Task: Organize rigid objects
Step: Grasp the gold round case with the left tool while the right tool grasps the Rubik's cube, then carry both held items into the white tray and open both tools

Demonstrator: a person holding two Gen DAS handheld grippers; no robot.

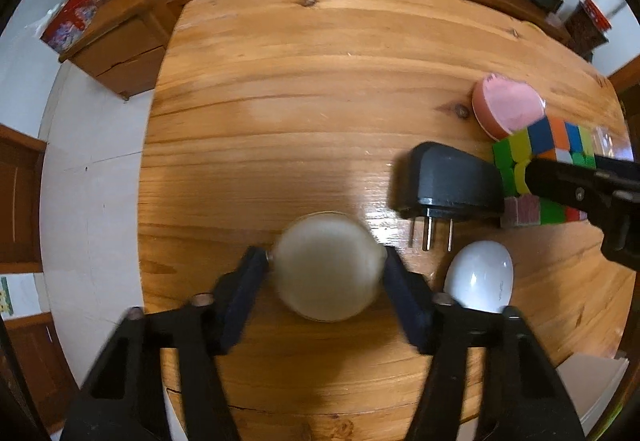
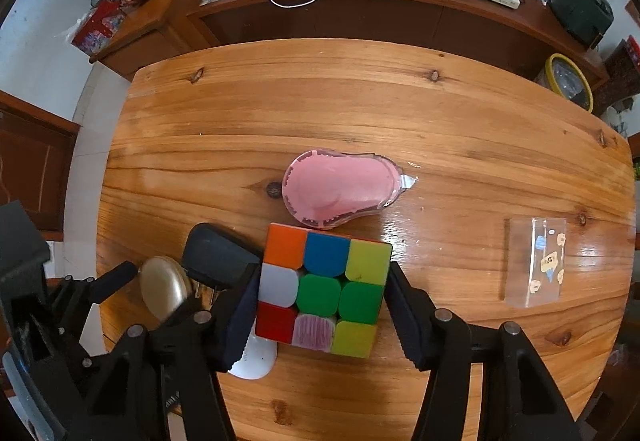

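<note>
Wooden table (image 2: 440, 129) with knotted pine boards. Lying on it: a pink tape dispenser (image 2: 340, 193), a black plug adapter (image 1: 448, 181) just beside a white egg-shaped device (image 1: 480, 281), and, well apart toward the right edge, a clear acrylic block (image 2: 536, 265) with cartoon stickers.

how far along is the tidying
Partway. Charger, pink dispenser and white oval already sit clustered. In hand: left claw grips the gold disc; right claw grips the cube. Left: the clear block, apart at the right.
</note>
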